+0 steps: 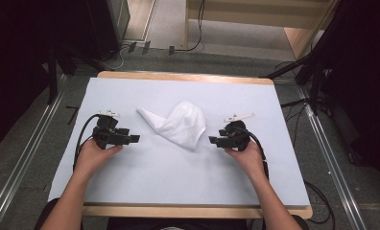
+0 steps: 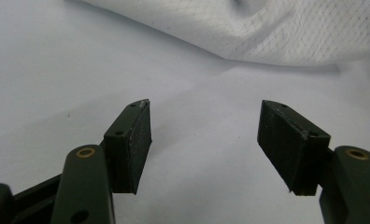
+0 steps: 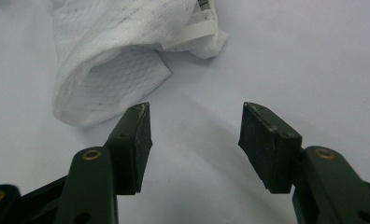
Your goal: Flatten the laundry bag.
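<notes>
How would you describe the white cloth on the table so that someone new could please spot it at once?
Start at the table with its pale blue-white cover. Near its middle, between the left tongs and the right tongs, lies the white cloth. It is crumpled and loosely folded, with a fine mesh-like texture, and it is the one soft thing lying there.

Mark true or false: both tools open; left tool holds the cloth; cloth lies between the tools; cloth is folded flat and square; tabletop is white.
1. Both tools are open. True: the left tool and right tool each show a wide gap between the jaws.
2. The left tool holds the cloth. False: nothing sits between its jaws.
3. The cloth lies between the tools. True.
4. The cloth is folded flat and square. False: it is crumpled.
5. The tabletop is white. True.
</notes>
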Available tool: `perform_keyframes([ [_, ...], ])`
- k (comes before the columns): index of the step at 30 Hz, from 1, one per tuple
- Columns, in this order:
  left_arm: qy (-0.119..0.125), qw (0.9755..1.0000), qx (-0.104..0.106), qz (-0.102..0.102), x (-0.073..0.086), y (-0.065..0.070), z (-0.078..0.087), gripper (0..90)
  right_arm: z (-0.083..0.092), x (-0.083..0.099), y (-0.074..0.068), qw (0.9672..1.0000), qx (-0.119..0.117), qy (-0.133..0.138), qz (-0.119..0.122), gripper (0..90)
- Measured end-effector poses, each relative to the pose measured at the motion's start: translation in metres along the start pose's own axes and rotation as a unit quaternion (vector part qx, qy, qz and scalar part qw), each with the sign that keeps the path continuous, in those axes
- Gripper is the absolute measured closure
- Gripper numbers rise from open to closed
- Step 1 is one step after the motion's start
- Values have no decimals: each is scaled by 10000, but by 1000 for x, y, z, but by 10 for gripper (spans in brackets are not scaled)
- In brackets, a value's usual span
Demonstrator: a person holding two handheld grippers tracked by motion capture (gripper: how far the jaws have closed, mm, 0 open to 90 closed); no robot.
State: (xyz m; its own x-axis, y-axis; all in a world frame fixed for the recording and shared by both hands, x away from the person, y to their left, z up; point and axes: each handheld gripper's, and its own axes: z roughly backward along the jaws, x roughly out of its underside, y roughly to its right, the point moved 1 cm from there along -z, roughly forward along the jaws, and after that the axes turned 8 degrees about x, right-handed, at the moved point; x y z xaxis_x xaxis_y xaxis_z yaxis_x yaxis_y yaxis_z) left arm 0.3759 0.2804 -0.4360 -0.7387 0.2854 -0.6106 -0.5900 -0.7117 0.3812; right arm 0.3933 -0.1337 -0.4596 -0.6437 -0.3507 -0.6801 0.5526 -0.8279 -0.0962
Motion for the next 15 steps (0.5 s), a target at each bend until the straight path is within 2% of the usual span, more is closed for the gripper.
perform_keyframes([
  [15,-58,10000,49,0,-1,0,-2,362,4,0,0,10000,-34,-8,-68,467],
])
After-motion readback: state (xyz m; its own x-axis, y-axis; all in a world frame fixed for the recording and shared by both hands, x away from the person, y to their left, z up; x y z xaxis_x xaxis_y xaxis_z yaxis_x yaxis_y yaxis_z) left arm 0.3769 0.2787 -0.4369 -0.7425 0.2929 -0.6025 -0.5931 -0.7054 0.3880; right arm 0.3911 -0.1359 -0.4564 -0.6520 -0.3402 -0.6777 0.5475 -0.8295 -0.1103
